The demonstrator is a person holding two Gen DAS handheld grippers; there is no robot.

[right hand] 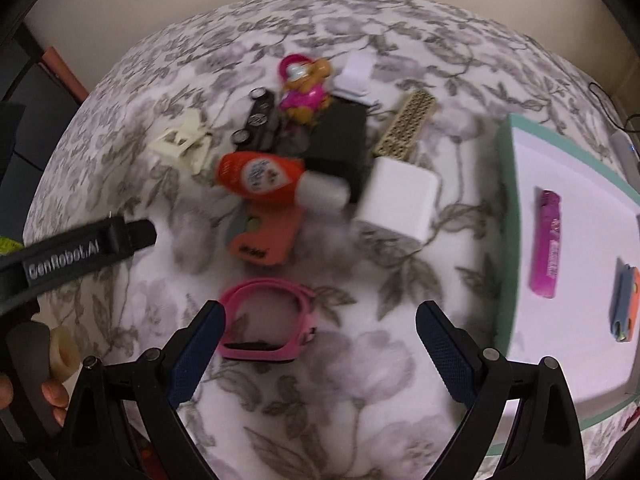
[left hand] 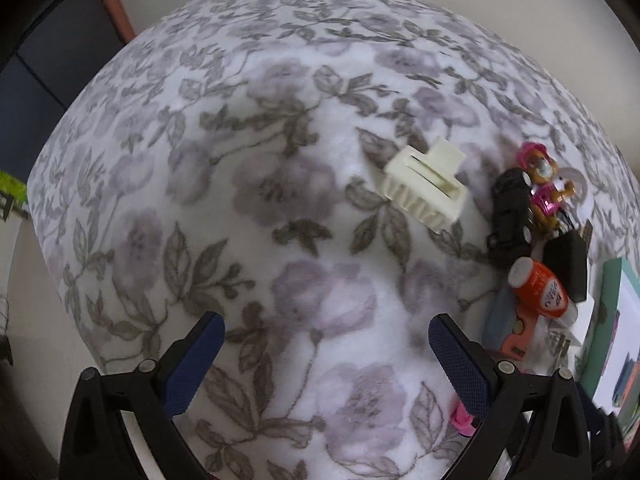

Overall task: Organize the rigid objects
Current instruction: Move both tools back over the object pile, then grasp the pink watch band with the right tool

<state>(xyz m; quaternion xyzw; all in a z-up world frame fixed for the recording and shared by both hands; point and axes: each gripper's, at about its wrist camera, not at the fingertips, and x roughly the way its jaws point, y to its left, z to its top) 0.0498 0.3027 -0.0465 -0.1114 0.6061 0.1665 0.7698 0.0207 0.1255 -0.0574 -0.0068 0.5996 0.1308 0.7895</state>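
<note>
A heap of small objects lies on the floral blanket [right hand: 360,360]: an orange bottle [right hand: 260,176] with a white cap, a black toy car [right hand: 260,120], a pink-and-brown figurine [right hand: 306,88], a black box [right hand: 340,140], a white cube [right hand: 396,196], a cream clip [right hand: 182,142] and an orange-grey item [right hand: 266,236]. A pink watch band [right hand: 266,320] lies just ahead of my open right gripper [right hand: 320,328]. My left gripper [left hand: 326,336] is open over bare blanket, with the cream clip [left hand: 426,186] ahead to its right and the bottle [left hand: 540,288] further right.
A white tray with a teal rim [right hand: 510,208] sits at the right, holding a purple lighter [right hand: 546,244] and a blue-orange item [right hand: 624,304]. The left gripper's black body [right hand: 80,252] reaches in from the left, held by a hand [right hand: 52,396]. A perforated beige block [right hand: 408,124] lies behind the heap.
</note>
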